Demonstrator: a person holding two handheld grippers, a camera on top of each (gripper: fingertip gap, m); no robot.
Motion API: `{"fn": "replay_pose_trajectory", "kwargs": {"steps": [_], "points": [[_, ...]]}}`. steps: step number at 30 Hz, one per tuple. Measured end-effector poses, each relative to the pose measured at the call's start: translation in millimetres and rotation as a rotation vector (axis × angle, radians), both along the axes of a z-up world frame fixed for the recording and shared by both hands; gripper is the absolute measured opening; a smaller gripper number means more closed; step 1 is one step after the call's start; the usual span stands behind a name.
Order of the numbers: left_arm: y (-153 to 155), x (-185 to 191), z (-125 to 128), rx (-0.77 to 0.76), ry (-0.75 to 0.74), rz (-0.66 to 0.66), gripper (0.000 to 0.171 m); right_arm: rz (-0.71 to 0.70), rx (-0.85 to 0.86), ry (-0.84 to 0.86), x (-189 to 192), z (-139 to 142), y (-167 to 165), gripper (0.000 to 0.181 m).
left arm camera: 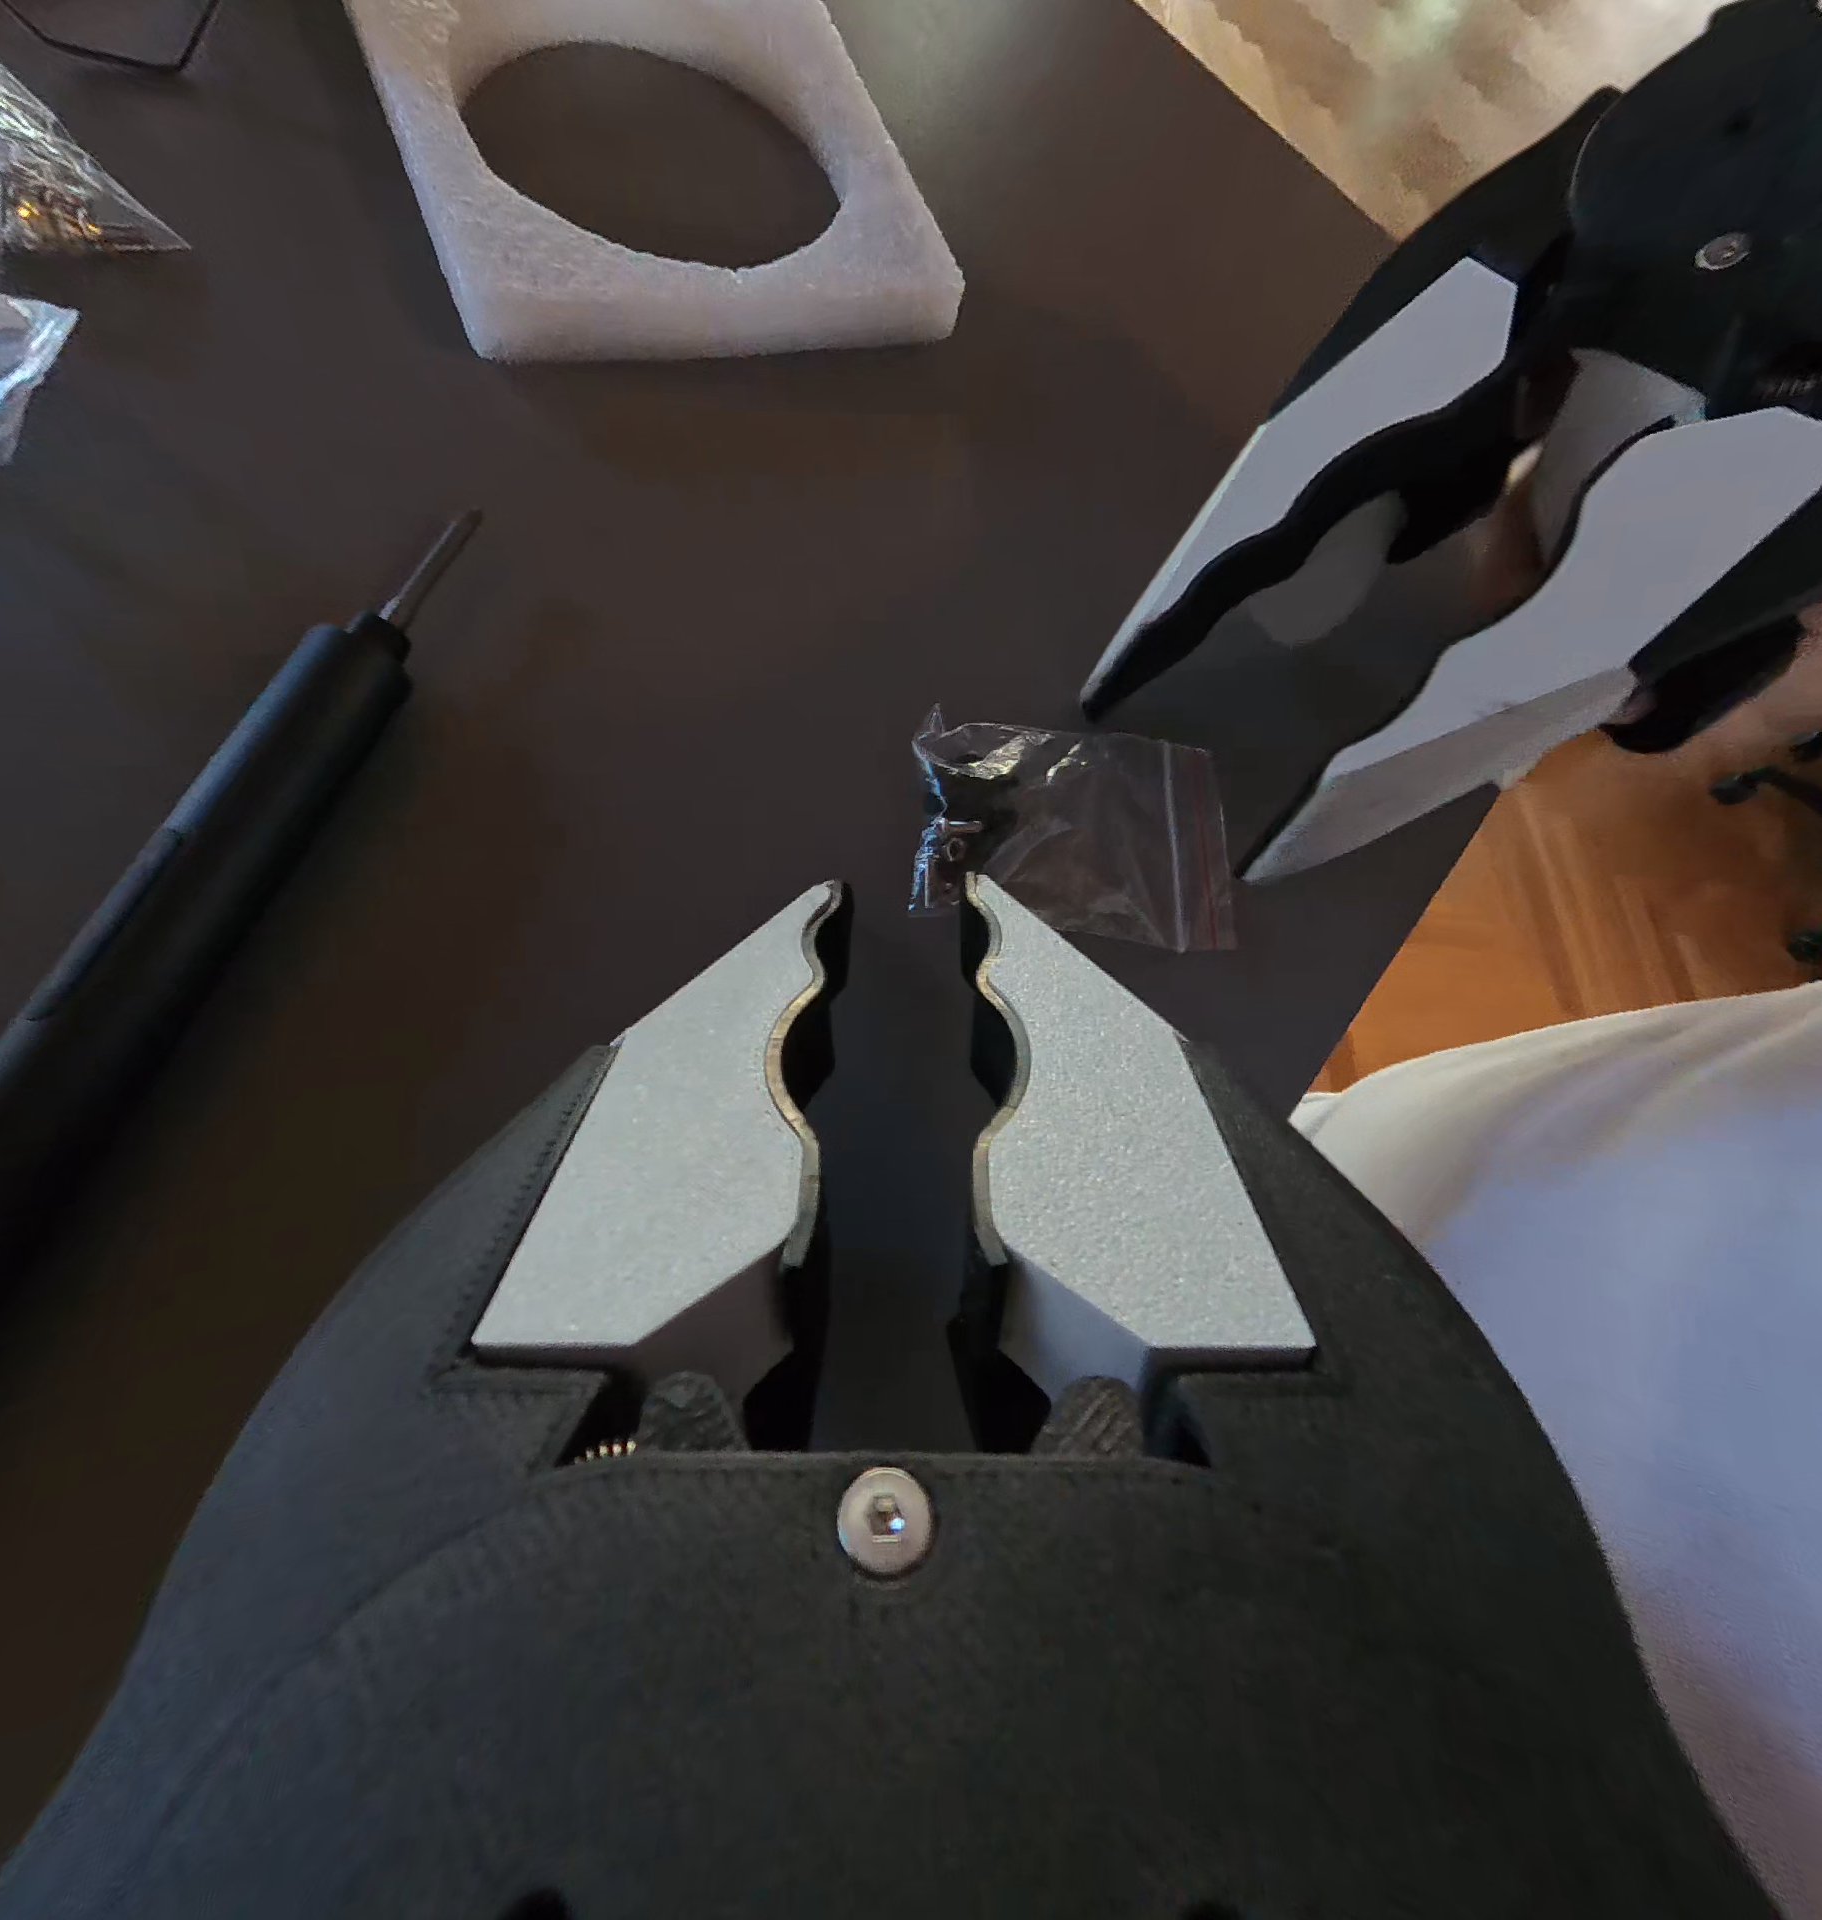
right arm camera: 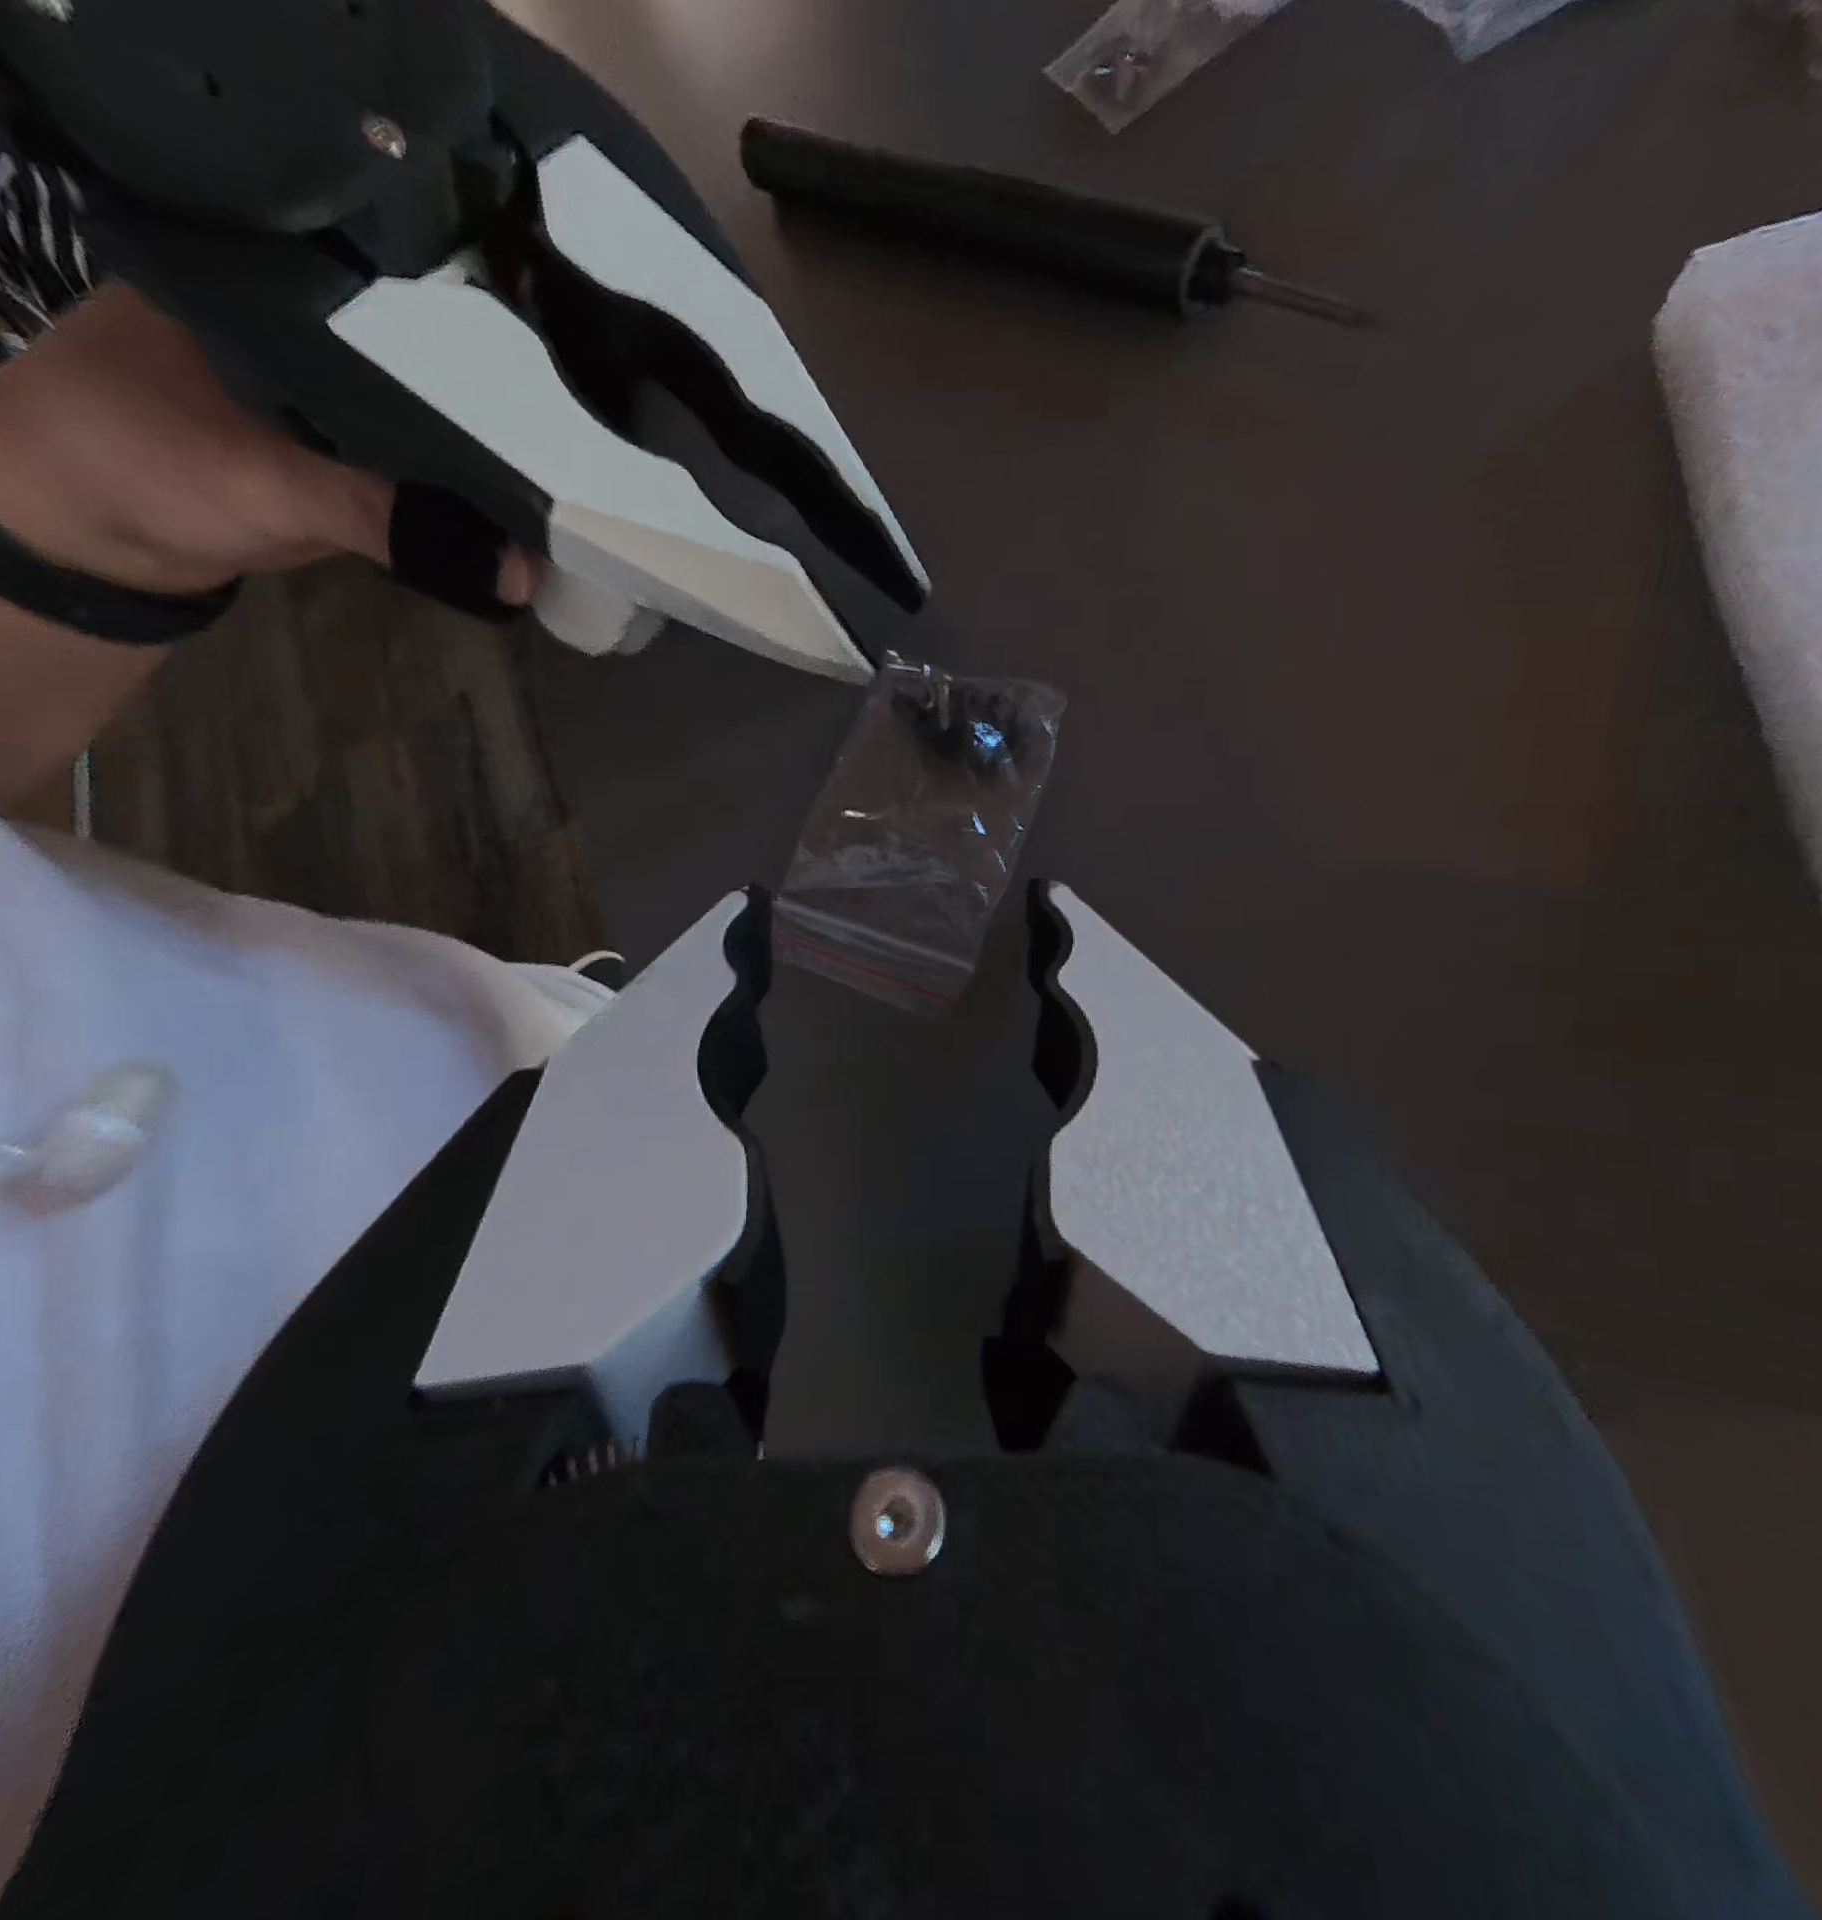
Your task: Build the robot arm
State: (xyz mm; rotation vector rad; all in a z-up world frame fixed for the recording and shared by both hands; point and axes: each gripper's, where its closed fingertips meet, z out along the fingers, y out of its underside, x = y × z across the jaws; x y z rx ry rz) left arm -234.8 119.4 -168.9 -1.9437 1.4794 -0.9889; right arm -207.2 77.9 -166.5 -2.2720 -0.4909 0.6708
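A small clear zip bag (left arm camera: 1083,842) with tiny metal parts lies on the dark brown table (left arm camera: 626,623) near its edge. My left gripper (left arm camera: 905,888) is narrowly open and empty, and its right fingertip (left arm camera: 974,894) touches the bag's crumpled corner. My right gripper (left arm camera: 1172,790) comes in from the upper right, open, with its tips just beyond the bag. In the right wrist view the bag (right arm camera: 907,831) lies at the mouth of my open right gripper (right arm camera: 896,894), its red-striped zip end between the tips. The left gripper (right arm camera: 891,634) touches the bag's far end.
A black electric screwdriver (left arm camera: 211,831) lies on the left, and also shows in the right wrist view (right arm camera: 990,218). A white foam block with an oval hole (left arm camera: 886,281) lies farther back. More clear bags (left arm camera: 34,177) lie far left. The person's white shirt (left arm camera: 1613,1351) is by the table edge. The tips of one gripper are about 6 cm away from the tips of the other. About 10 cm separates my left fingertips from the black electric screwdriver (left arm camera: 211,831). It turns up in the right wrist view (right arm camera: 1061,211) as well.
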Motion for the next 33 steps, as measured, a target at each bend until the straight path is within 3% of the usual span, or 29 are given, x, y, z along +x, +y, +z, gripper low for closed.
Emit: {"fn": "replay_pose_trajectory", "kwargs": {"steps": [2,5,10,15,20,26,33], "points": [[1,0,-2,0.035,0.017,0.007,0.015,-0.033,-0.004,0.023,-6,-1,1,0.045],[2,-1,-3,0.064,0.027,0.017,0.011,-0.084,0.015,-0.003,-5,-4,5,0.019],[1,-3,-3,0.031,0.026,0.036,0.004,-0.054,-0.008,-0.015,-6,-8,8,0.0],[0,-9,-3,0.005,0.025,0.038,0.0,-0.044,-0.002,-0.02,0,-8,21,0.0],[-1,-19,-1,-0.034,-0.001,0.049,0.0,0.137,0.008,-0.023,-11,-7,28,0.0],[13,-47,0,-0.049,-0.011,0.102,0.001,0.353,0.037,-0.146,-16,-9,39,0.0],[21,-66,3,-0.089,-0.047,0.135,0.003,0.444,0.059,-0.194,-18,-10,45,0.0]]}}
